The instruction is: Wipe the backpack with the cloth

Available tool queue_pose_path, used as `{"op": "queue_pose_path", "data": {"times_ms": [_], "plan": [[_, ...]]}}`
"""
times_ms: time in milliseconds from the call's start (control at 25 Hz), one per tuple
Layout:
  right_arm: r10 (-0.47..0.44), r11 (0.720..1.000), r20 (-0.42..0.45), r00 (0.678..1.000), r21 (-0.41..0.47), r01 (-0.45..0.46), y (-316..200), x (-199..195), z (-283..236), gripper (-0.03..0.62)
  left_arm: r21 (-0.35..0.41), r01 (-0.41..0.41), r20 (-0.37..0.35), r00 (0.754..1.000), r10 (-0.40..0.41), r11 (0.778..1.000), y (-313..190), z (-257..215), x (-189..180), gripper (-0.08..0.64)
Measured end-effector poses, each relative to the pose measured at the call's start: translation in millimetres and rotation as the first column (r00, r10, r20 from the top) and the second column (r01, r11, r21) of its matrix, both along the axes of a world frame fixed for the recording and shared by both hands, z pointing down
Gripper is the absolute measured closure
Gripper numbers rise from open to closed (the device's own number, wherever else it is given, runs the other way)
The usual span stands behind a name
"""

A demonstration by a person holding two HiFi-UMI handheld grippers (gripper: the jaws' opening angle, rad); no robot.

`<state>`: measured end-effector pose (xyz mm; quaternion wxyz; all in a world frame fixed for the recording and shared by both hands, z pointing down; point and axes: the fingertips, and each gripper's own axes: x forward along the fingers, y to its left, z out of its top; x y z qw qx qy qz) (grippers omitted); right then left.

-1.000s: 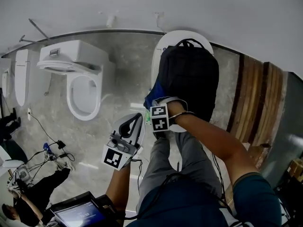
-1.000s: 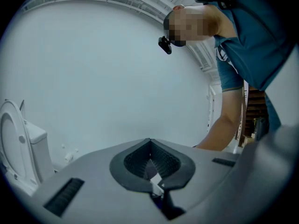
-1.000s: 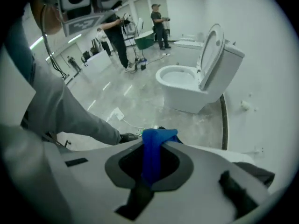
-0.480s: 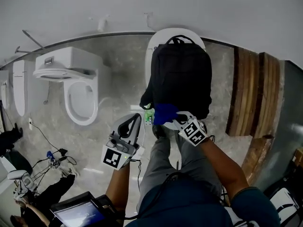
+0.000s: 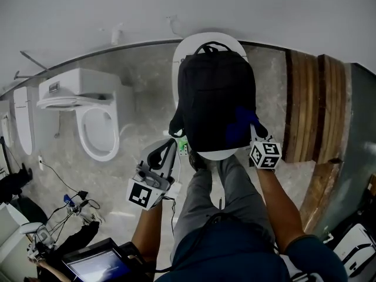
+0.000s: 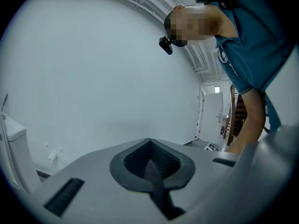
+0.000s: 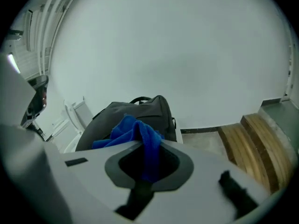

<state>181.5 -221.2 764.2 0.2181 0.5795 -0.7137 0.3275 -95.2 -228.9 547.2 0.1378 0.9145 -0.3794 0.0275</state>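
Note:
A black backpack point(image 5: 214, 96) lies on a white closed toilet lid point(image 5: 218, 155) straight ahead by the wall. My right gripper point(image 5: 251, 133) is at the backpack's lower right corner, shut on a blue cloth point(image 5: 238, 128) that rests against the fabric. In the right gripper view the blue cloth point(image 7: 135, 130) bunches out from between the jaws of the right gripper point(image 7: 147, 164), with the backpack point(image 7: 126, 113) just behind it. My left gripper point(image 5: 167, 148) hangs left of the backpack, apart from it, pointing up. In its own view the left gripper point(image 6: 150, 164) is shut on nothing.
A second white toilet point(image 5: 97, 119) stands at the left. Wooden steps point(image 5: 308, 107) rise at the right. A small green object point(image 5: 183, 147) sits by the lid's left edge. Cables point(image 5: 73, 201) and a person point(image 5: 64, 245) are at the lower left.
My right gripper has swept the blue cloth from the backpack's lower left, along its bottom edge, to its lower right corner. The left gripper has stayed in place.

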Motion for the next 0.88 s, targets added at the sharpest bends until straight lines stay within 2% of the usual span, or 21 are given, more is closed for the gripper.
{"op": "queue_pose_path", "data": {"times_ms": [80, 160, 240, 320, 360, 440, 520, 560, 680, 800, 880], "plan": [[0.022, 0.999, -0.004, 1.0, 0.028, -0.022, -26.3, 8.3, -4.8, 0.568, 0.0, 0.002, -0.001, 1.0, -0.002, 1.0, -2.7, 0.1, 1.4, 0.557], [-0.01, 0.998, -0.033, 0.999, 0.061, 0.012, -58.7, 8.2, -13.3, 0.568, -0.004, 0.003, 0.003, 1.0, -0.003, 1.0, -5.1, 1.5, 0.8, 0.557], [-0.089, 0.993, -0.079, 0.993, 0.073, 0.095, -94.2, -1.7, -19.7, 0.568, -0.009, 0.008, 0.006, 1.0, -0.008, 1.0, -7.5, 3.0, -0.5, 0.557], [-0.207, 0.976, -0.144, 0.968, 0.038, 0.214, -126.5, -21.8, -17.7, 0.568, -0.011, 0.012, 0.006, 1.0, -0.012, 1.0, -9.6, 4.4, -1.0, 0.557], [-0.285, 0.956, -0.192, 0.939, 0.015, 0.293, -140.3, -35.9, -15.3, 0.568, -0.012, 0.014, 0.005, 1.0, -0.014, 1.0, -10.3, 5.2, -0.8, 0.557], [-0.448, 0.886, -0.287, 0.847, -0.016, 0.463, -163.0, -70.8, -12.4, 0.568, -0.016, 0.017, 0.004, 1.0, -0.017, 1.0, -12.0, 6.9, 0.1, 0.557], [-0.565, 0.808, -0.328, 0.757, -0.031, 0.589, -179.5, -106.3, -9.1, 0.568, -0.021, 0.019, 0.004, 1.0, -0.019, 1.0, -14.0, 8.5, 1.3, 0.557], [-0.607, 0.775, -0.328, 0.724, -0.039, 0.631, -185.5, -122.7, -6.4, 0.568, -0.023, 0.019, 0.005, 1.0, -0.019, 1.0, -15.1, 8.9, 2.0, 0.557], [-0.694, 0.699, -0.282, 0.662, -0.042, 0.714, -196.5, -164.2, 2.5, 0.568, -0.023, 0.019, 0.005, 1.0, -0.019, 1.0, -19.3, 8.9, 4.2, 0.557], [-0.759, 0.631, -0.198, 0.62, 0.012, 0.776, -196.5, -193.7, 3.5, 0.568, -0.023, 0.023, 0.007, 1.0, -0.023, 0.999, -22.9, 8.9, 4.1, 0.557], [-0.783, 0.605, -0.141, 0.606, 0.054, 0.794, -195.1, -202.1, 0.8, 0.568, -0.022, 0.024, 0.009, 1.0, -0.024, 0.999, -24.5, 9.7, 3.8, 0.557]]}}
